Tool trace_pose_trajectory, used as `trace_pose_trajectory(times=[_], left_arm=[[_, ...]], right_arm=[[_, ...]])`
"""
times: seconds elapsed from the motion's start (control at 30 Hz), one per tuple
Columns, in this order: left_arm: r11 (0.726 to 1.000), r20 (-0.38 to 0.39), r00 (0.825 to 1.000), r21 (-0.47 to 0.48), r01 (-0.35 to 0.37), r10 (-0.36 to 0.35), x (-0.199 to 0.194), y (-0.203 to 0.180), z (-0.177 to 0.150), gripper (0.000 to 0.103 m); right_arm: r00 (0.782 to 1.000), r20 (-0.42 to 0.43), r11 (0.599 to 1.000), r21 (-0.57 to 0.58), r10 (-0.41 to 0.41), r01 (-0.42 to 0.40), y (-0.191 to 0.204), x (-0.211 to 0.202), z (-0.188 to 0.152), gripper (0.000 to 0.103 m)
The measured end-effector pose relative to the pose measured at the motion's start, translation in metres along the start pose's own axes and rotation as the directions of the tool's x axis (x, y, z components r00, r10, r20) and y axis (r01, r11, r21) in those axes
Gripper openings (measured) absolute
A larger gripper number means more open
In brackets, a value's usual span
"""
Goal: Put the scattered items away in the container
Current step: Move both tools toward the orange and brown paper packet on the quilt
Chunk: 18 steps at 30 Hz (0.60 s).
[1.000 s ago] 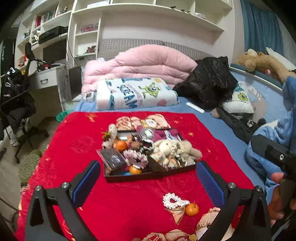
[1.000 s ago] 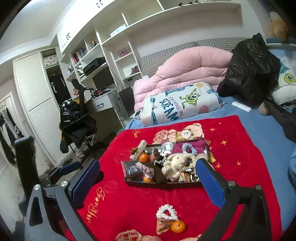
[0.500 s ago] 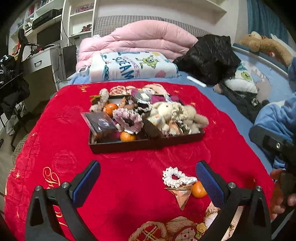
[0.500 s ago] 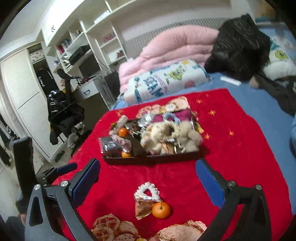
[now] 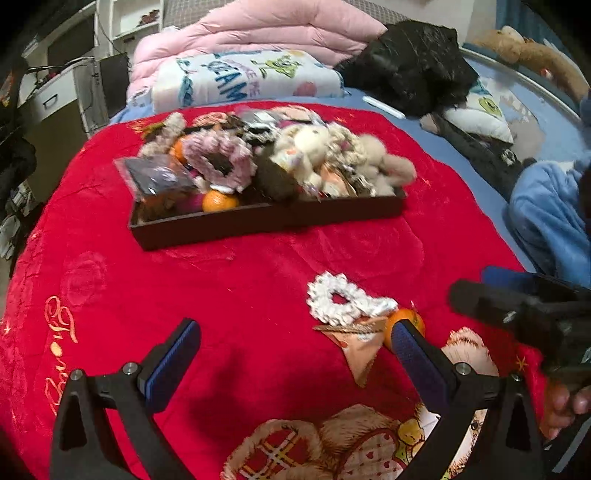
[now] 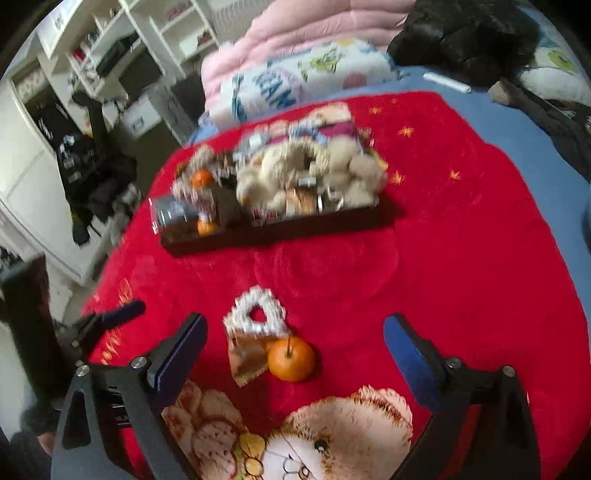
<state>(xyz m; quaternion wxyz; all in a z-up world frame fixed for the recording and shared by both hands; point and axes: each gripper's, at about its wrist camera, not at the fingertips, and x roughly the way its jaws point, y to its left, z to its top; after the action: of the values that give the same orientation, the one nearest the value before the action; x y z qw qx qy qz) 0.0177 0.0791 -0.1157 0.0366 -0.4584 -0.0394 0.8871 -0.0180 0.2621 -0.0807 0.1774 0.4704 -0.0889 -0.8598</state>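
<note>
A dark tray (image 5: 266,221) (image 6: 280,230) sits on the red blanket, piled with plush toys, scrunchies and small oranges. Three loose items lie in front of it: a white scrunchie (image 5: 345,304) (image 6: 258,314), a tan triangular packet (image 5: 360,341) (image 6: 245,356) and an orange (image 5: 410,321) (image 6: 291,356). My left gripper (image 5: 295,354) is open and empty, its right finger just in front of the orange. My right gripper (image 6: 295,350) is open, with the orange and packet between its fingers, not touching.
The red blanket (image 5: 240,280) covers a bed; its printed bear pattern (image 6: 343,435) lies near me. A pink quilt (image 5: 258,29), a folded printed blanket (image 5: 240,81) and black clothing (image 5: 410,62) lie behind the tray. The right gripper shows at the left view's right edge (image 5: 517,310).
Both grippers have moved forward and down toward the loose items. The orange, packet and scrunchie now sit much closer, and the right gripper's fingers now flank the orange.
</note>
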Motion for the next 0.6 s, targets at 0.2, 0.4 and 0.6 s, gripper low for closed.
trace_pose_trajectory(times=[0.2, 0.4, 0.6], left_arm=[[0.998, -0.072, 0.997, 0.053, -0.014, 0.018, 0.018, -0.013, -0.008, 0.103], [0.998, -0.104, 0.995, 0.058, -0.006, 0.012, 0.033, -0.016, -0.009, 0.103], [0.999, -0.126, 0.992, 0.052, -0.014, 0.021, 0.043, -0.016, -0.011, 0.103]], right_arm=[[0.993, -0.114, 1.000, 0.005, -0.019, 0.020, -0.002, 0.021, -0.009, 0.087], [0.980, -0.197, 0.999, 0.033, -0.011, 0.017, -0.005, 0.040, -0.012, 0.087], [0.973, -0.231, 0.999, 0.025, -0.023, 0.030, -0.003, 0.049, -0.014, 0.084]])
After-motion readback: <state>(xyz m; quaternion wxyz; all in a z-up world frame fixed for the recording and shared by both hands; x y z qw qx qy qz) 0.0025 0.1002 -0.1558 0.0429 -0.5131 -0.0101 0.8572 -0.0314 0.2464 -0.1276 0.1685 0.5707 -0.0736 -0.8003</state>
